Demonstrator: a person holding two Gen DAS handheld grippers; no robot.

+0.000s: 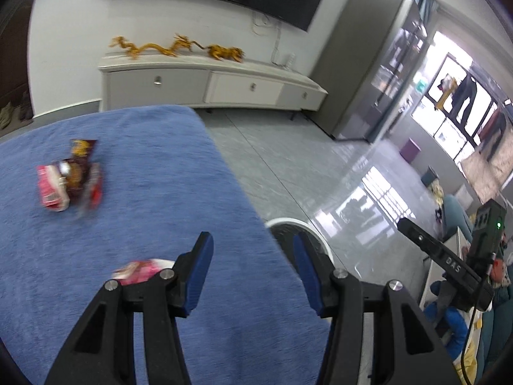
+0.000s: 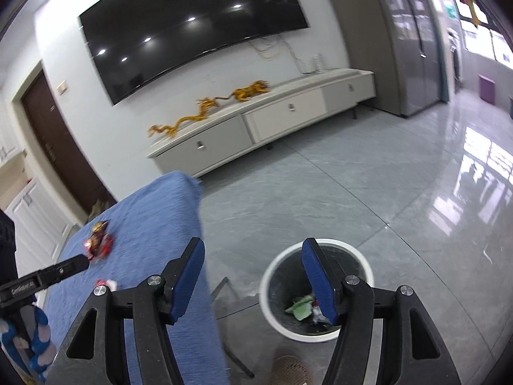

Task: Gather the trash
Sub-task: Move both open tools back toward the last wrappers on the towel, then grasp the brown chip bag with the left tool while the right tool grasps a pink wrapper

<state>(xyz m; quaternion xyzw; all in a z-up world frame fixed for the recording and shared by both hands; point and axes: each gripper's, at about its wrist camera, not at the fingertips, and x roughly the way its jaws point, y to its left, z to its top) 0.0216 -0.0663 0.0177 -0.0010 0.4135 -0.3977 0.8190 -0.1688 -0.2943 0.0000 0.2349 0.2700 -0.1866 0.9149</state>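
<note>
A blue-clothed table (image 1: 144,166) holds a pile of red and brown snack wrappers (image 1: 69,178) at the far left and a pink wrapper (image 1: 141,269) just left of my left gripper (image 1: 253,253), which is open and empty over the table's right edge. My right gripper (image 2: 253,258) is open and empty, above the floor beside a white-rimmed trash bin (image 2: 315,288) holding green and other scraps (image 2: 301,308). The wrapper pile (image 2: 97,245) and the pink wrapper (image 2: 105,284) also show in the right wrist view.
A white TV cabinet (image 2: 256,125) with golden dragon figures (image 2: 205,109) stands under a wall TV (image 2: 192,22). The bin rim (image 1: 298,224) shows past the table edge. Glossy grey tile floor (image 2: 352,192) spreads right. A foot (image 2: 290,369) is near the bin.
</note>
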